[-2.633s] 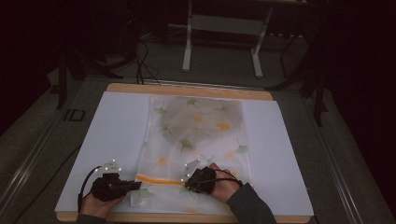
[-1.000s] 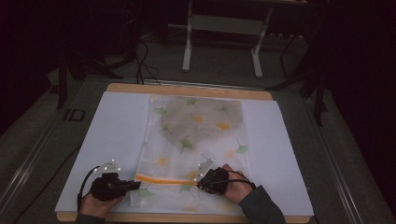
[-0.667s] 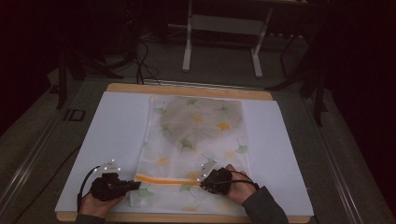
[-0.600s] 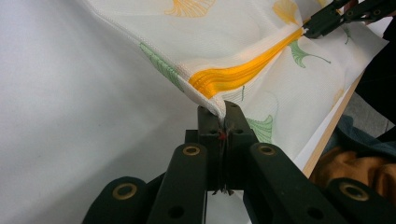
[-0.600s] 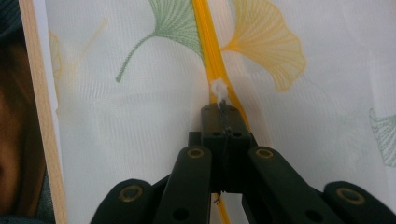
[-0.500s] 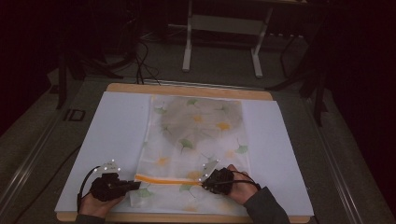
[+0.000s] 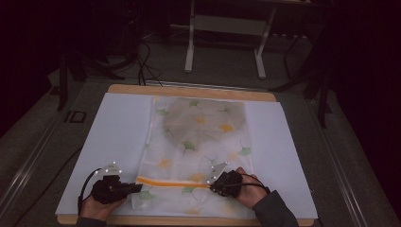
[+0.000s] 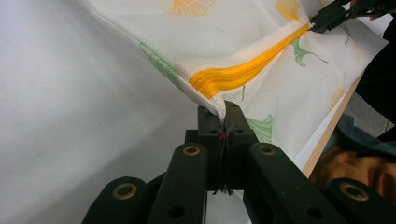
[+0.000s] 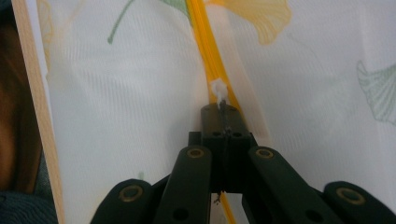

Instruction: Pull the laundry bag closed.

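Left claw (image 8: 222, 112) clenched on mesh bag (image 8: 243, 37) corner | right claw (image 9: 223, 112) clenched on zipper pull (image 9: 218, 89)

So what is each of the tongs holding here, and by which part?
Left tongs pinch the white leaf-printed mesh bag at its edge by the orange zipper's end. Right tongs grip the white zipper pull.

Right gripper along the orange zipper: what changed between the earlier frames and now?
The right gripper slid rightward along the orange zipper of the mesh bag, shut on the white zipper pull, which travelled with it. The left gripper stayed put, clamped on the bag's left edge at the zipper's end. The bag itself kept its place on the white mat.
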Motion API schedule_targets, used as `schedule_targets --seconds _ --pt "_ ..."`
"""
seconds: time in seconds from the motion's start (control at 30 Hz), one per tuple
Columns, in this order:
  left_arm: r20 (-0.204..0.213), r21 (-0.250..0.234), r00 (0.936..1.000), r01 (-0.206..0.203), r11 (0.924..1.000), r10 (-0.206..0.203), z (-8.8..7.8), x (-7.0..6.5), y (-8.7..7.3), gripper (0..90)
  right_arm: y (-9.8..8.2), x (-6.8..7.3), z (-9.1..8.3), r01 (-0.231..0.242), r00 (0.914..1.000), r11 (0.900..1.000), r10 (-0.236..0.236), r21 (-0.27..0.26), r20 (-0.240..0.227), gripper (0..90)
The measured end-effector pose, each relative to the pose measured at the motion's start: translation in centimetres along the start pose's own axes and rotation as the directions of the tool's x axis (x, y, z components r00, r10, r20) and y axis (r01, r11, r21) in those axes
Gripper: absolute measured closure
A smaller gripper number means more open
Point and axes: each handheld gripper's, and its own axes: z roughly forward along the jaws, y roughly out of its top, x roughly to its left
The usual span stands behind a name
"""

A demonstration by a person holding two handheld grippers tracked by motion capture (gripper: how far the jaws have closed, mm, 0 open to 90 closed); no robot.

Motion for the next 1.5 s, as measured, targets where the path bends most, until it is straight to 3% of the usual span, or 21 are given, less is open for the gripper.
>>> schedule_targets --seconds 1.0,1.5 --pt "0.0 0.0 1.0 0.005 1.0 -0.005 -0.1 0.1 0.0 88.6 -2.0 -0.7 -1.1 -0.044 0.9988 0.999 0.044 0.005 0.02 90.0" --pt "-0.005 -0.001 0.9999 0.012 0.9999 -0.012 -0.1 0.1 -0.1 88.6 -3.6 -1.5 -2.0 -0.064 0.9973 0.996 0.062 0.057 0.039 90.0"
